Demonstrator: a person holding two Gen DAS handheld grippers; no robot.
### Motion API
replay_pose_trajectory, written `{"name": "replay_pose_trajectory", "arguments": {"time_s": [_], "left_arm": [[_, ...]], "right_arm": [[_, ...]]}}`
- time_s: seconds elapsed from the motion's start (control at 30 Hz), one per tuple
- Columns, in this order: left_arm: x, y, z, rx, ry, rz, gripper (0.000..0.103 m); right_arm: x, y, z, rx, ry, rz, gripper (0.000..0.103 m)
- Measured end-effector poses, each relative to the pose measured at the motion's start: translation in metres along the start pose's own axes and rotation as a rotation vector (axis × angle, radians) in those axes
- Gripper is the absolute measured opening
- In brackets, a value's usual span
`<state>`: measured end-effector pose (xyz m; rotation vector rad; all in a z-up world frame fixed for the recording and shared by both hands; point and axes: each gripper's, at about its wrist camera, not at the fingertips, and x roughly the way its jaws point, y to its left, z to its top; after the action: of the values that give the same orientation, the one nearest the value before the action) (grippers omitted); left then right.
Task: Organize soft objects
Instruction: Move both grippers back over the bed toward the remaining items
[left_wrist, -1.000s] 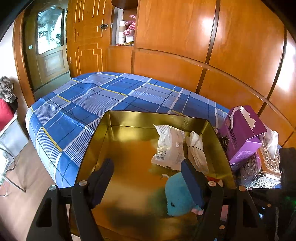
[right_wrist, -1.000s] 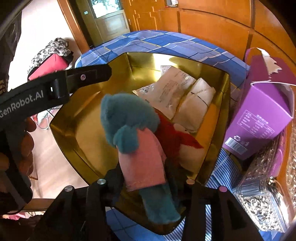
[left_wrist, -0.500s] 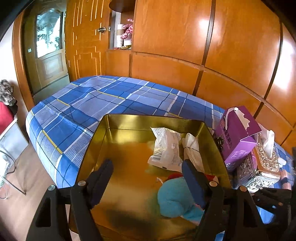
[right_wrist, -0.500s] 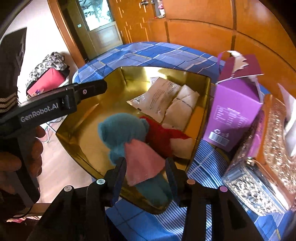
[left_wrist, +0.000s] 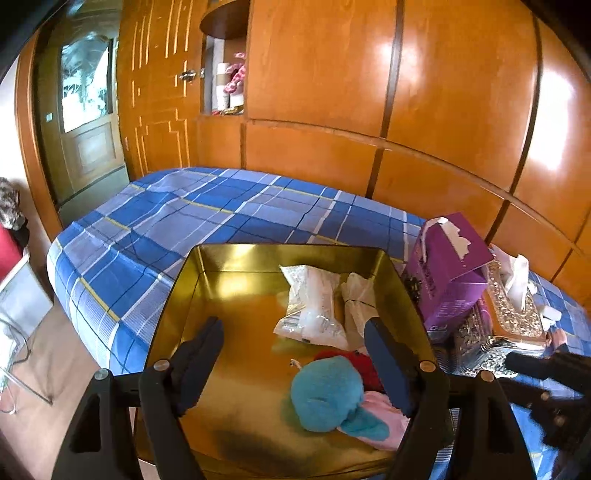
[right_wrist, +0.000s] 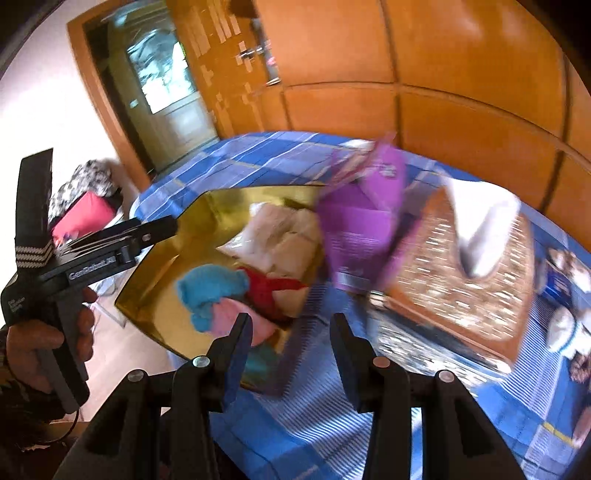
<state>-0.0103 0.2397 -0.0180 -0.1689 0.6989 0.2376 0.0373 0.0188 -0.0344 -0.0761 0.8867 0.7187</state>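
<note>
Two claws, left claw and right claw, both spread wide and empty, above the bed; the blue plush toy lies in the gold tray's near right corner, seemingly light and squashy, best pinched mid-body.

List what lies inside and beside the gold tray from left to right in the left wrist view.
Bare gold tray floor → teal plush toy → clear plastic packet → smaller folded packet → purple tissue box → ornate silver tissue holder.
</note>
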Motion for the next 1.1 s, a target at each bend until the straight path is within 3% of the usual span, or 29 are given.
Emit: {"name": "replay_pose_trajectory", "arguments": {"time_s": [0.33,0.67,0.87,1.1], "left_arm": [[-0.014,-0.033,0.010,0.095,-0.038,-0.048,0.079],[-0.032,-0.089,0.027,0.216,-0.089,-0.176,0.079],[-0.042,-0.140,0.042,0.295,-0.084,-0.293,0.079],[-0.042,-0.229,0.050,0.456,-0.056,-0.426,0.079]], "right_arm": [[-0.057,-0.073,-0.031,0.181,-0.095,-0.122,0.044],[-0.085,-0.160,-0.090,0.447,-0.065,-0.315,0.044],[-0.098,-0.196,-0.135,0.563,-0.034,-0.390,0.044],[-0.105,-0.214,-0.167,0.643,-0.042,-0.396,0.044]]}}
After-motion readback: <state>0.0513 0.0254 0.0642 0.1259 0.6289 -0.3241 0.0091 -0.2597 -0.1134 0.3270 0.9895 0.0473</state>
